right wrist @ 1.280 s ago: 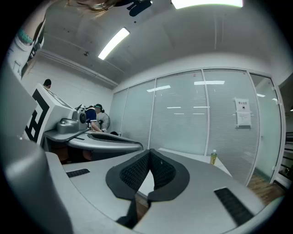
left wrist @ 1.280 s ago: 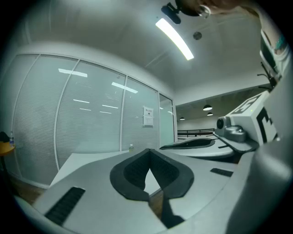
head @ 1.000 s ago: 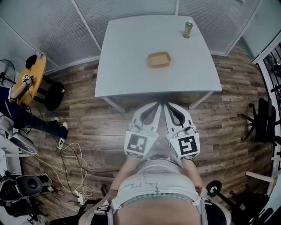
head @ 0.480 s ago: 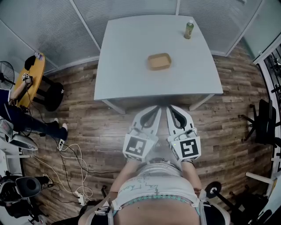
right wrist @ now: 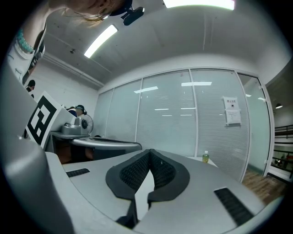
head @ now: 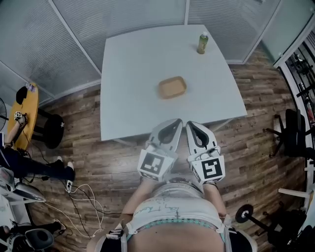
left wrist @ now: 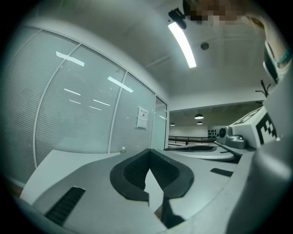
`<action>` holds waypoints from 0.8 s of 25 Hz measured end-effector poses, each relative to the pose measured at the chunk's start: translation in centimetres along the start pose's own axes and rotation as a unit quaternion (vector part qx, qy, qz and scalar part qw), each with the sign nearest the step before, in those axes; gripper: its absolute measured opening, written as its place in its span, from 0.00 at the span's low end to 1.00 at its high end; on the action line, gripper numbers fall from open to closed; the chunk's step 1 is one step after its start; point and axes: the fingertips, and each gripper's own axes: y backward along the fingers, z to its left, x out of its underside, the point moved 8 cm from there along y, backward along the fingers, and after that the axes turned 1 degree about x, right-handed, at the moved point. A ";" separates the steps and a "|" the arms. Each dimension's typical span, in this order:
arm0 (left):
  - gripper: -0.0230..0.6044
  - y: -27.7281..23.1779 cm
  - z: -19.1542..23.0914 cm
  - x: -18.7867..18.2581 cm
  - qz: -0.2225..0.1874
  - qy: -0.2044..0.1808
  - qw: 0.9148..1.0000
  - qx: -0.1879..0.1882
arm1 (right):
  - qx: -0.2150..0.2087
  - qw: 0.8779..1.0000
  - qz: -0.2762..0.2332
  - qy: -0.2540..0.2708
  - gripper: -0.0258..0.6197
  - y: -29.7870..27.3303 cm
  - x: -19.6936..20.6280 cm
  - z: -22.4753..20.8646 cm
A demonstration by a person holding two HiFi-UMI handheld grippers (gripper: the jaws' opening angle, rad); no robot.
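Short of table (head: 133, 98) near edge: your left tongs (head: 174, 122), right tongs (head: 190, 124) pressed together, empty. Tan tray (head: 172, 87) at 12 o'clock, bottle (head: 202, 43) at 1. Approach stage, seemingly; reaching tray needs you closer.

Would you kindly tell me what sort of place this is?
Probably an office or lab room: glass partition walls with blinds, a white table on wood-plank flooring, and an office chair at the right.

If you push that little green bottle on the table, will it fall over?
Probably, if pushed high up: the bottle stands upright, tall and narrow, so it may tip. It looks round, so once down it would likely roll on the smooth table. It stands near the far edge, so it might roll off.
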 end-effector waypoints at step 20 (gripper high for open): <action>0.03 -7.3 11.8 -0.4 0.029 -0.026 0.998 0.042 | 0.048 0.998 0.024 -0.020 0.03 -12.9 0.8 -3.5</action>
